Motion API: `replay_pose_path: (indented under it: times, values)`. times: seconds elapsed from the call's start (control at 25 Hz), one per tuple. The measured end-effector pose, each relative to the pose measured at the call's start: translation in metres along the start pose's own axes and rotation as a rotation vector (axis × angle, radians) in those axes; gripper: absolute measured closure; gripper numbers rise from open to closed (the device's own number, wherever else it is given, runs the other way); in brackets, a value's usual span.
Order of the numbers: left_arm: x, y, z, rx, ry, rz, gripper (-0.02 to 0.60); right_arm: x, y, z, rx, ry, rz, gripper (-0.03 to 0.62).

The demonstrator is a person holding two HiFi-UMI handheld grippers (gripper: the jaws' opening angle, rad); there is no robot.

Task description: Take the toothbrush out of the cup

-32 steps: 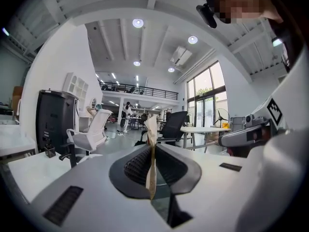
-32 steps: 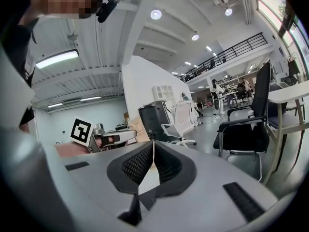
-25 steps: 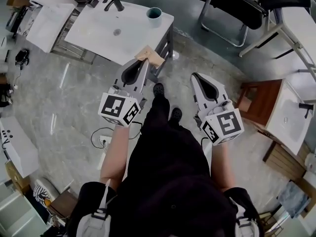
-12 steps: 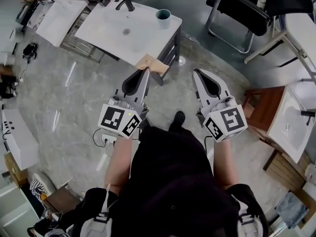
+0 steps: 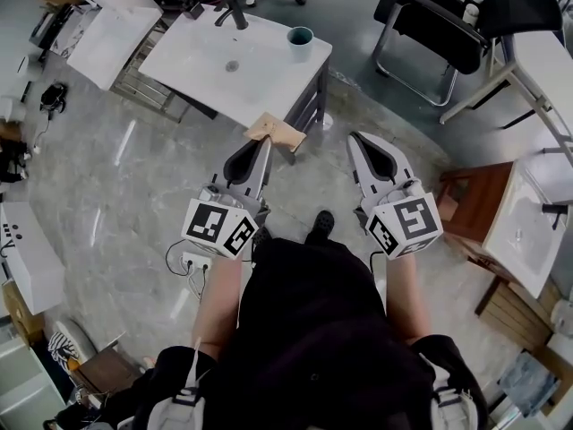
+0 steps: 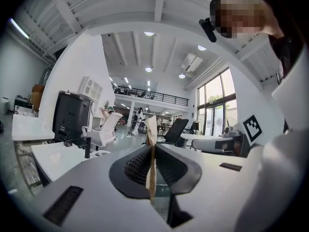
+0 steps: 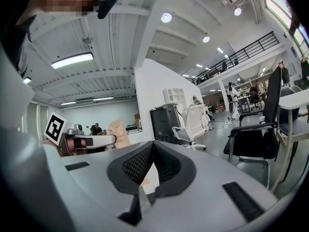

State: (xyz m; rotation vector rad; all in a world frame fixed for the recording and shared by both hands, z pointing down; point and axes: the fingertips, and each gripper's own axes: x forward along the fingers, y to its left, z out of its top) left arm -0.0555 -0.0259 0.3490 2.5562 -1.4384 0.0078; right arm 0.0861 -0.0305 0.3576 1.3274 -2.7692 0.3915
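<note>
the left claw (image 5: 265,143) is pinched on a toothbrush packet (image 5: 276,131). the packet is a flat, thin sleeve of tan kraft paper with dark print on one face. in the left gripper view it stands edge-on between the ribbed black pads, which press on both its sides, and its upper end sticks out past the claw tips. the toothbrush itself stays hidden inside the paper.

the right claw (image 5: 353,139) is pressed together with nothing in it. its ribbed pads meet at the tip, and its smooth grey shells curve away behind them. the packet is off to its left, well apart.

the cup (image 5: 300,41) is a small, round, teal tumbler. it stands upright ahead of the left claw, well beyond the packet's free end. it sits near the right corner of a white, glossy desk (image 5: 269,83) with a shallow basin sunk into it. a dark faucet (image 5: 235,12) rises at the far edge, further from the claw than the cup.

both bare forearms reach forward from the person's sides, side by side and roughly parallel. each hand holds its gripper near level above the grey polished floor (image 5: 134,177).
</note>
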Motion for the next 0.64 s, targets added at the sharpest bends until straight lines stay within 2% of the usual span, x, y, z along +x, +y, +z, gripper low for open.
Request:
replay_pose_path:
  times: [0.64]
  values:
    - [-0.013, 0.007, 0.000, -0.004, -0.005, 0.007, 0.541, 0.006, 0.006, 0.000, -0.040, 0.026, -0.004, 0.563]
